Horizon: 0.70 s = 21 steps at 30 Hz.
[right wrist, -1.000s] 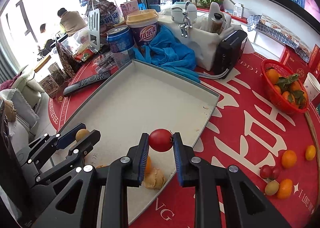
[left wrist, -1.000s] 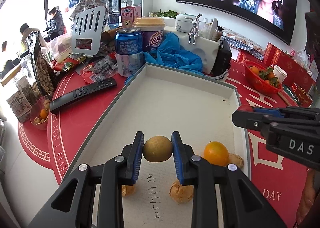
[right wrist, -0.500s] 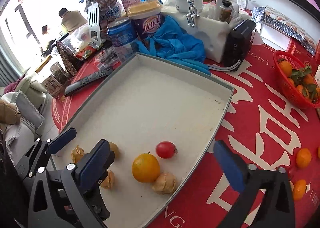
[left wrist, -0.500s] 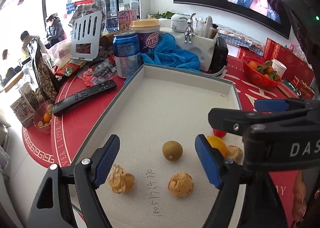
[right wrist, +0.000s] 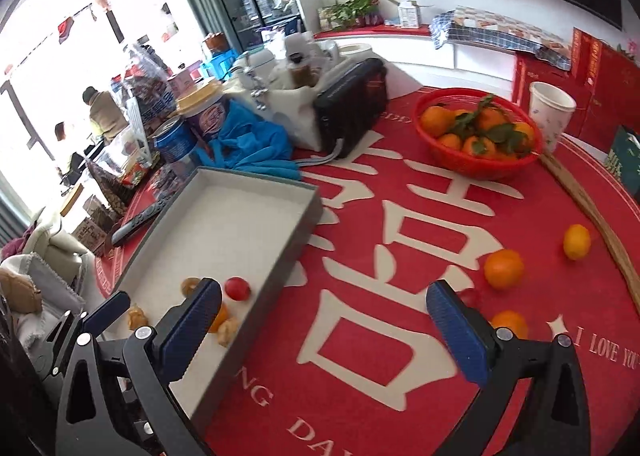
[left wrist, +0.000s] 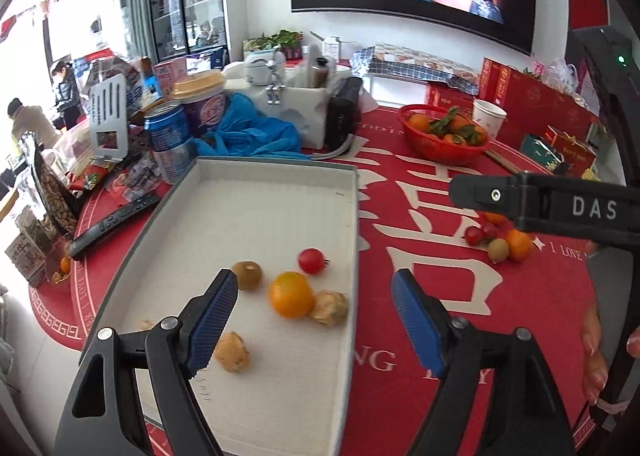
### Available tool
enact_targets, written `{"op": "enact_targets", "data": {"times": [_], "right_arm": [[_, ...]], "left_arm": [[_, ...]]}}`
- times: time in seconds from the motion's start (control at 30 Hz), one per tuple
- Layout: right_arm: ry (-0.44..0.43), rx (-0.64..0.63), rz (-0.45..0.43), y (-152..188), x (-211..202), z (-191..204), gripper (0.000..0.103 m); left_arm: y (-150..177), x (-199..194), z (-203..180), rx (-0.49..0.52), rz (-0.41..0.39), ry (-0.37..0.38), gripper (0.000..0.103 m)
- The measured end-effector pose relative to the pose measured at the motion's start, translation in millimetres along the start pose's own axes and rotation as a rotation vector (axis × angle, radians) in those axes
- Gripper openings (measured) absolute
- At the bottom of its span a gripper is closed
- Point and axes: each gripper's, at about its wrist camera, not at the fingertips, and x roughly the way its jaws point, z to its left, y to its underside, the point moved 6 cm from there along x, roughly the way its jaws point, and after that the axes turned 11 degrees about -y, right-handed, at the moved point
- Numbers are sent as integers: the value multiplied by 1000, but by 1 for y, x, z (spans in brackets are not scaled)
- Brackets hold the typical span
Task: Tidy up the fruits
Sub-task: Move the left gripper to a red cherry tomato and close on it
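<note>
1. Spotted a remote (left wrist: 114, 222) lying just beside the left wall of the tray (left wrist: 276, 164); tight going on that side.
2. Counted the fruit in the tray's near end: a brown fruit (left wrist: 247, 275), a cherry tomato (left wrist: 311, 260), an orange (left wrist: 291, 294) touching a husked berry (left wrist: 330, 308). Set close to the right wall, likely for the shortest carry from the cloth. Left the far half bare for more.
3. Found the left gripper (left wrist: 313, 278) above that cluster, fingers wide apart, jaws just been opening, clamped on nothing.
4. Caught the right gripper (right wrist: 324, 288) over the red tablecloth (right wrist: 360, 396), past the tray's right wall, fingers at full spread after just opening, nothing between them.
5. Picked out loose fruit farther right: a second orange (right wrist: 503, 268) and a yellow citrus (right wrist: 577, 242), well apart from the tray. Judged these next. Saw open cloth all the way, only the raised wall to clear.
6. Noted a red basket (right wrist: 476, 168) at the back, out of the path.
</note>
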Motion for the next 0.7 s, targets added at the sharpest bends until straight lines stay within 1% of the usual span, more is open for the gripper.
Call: {"op": "enact_targets", "data": {"times": [0.17,0.27,0.4,0.47,0.57,0.63,0.7], "right_arm": [[73,82,-69,11,-41,-63,103],[122,154,-79,21,-58,-101,103],[260,274,-103,39,-82,-166,103],[320,334,-72,50,-84,-194,103],[335,402,-33,68,-80,-224,103],[356,402,4,77,-77,-232,103],[386,343,45,78,-74,-232,103]], "left_arm": [[3,-7,-49,88,22,55,82],[5,-5,-73,126,41,71,82],[6,7,-96,150,85,72,82],[7,16,-104,163,105,62,82],[7,27,-112,184,118,43,82],[6,36,-117,200,123,30,82],[7,43,-122,213,130,18,82]]}}
